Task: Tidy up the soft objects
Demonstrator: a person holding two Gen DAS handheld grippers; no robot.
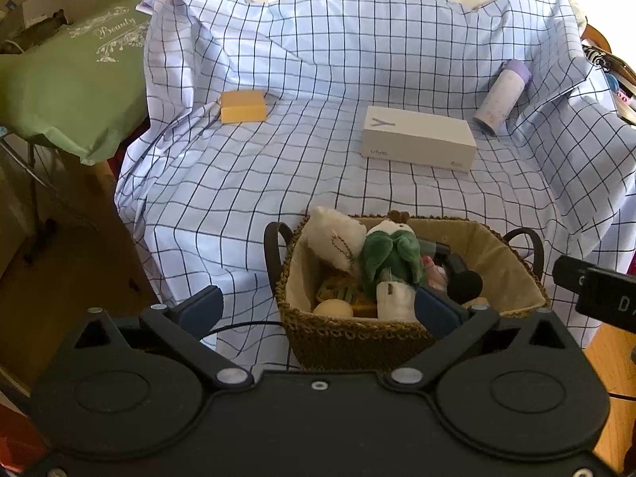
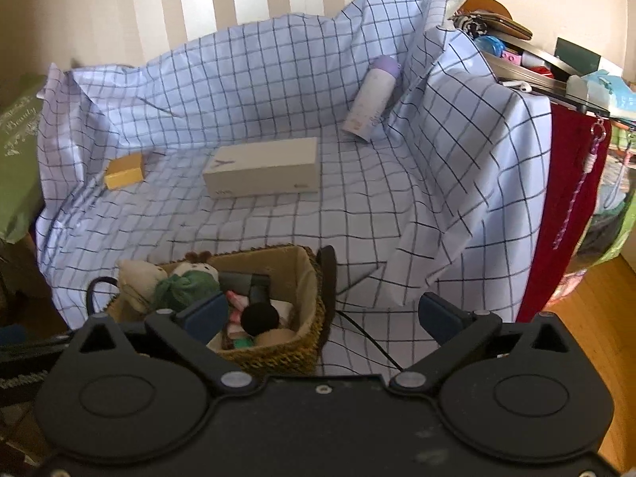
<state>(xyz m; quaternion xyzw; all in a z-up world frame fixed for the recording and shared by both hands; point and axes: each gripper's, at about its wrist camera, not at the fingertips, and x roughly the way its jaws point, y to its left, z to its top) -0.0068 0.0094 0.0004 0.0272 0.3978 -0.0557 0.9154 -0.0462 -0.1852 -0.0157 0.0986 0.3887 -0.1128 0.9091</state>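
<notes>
A woven basket [image 1: 349, 342] with dark handles stands on the checked cloth near its front edge. Inside it lie a white plush [image 1: 334, 238], a green-and-white plush [image 1: 391, 258], a black-headed tool [image 1: 465, 280] and several small items. My left gripper [image 1: 318, 310] is open just in front of the basket, its right finger [image 1: 433, 312] over the near rim, gripping nothing. In the right wrist view the basket [image 2: 278, 357] sits low and left, and my right gripper [image 2: 324, 316] stands wide open over its right edge, holding nothing. A yellow spongy block [image 1: 242, 106] lies far left on the cloth.
A white box [image 1: 417, 139] lies mid-cloth and a bottle with a purple cap [image 1: 503, 97] leans at the back right. A green bag [image 1: 71, 75] hangs at the left. Cluttered shelves [image 2: 556, 63] and a red cloth [image 2: 568, 206] are at the right. A thin black cable [image 2: 369, 342] crosses the cloth.
</notes>
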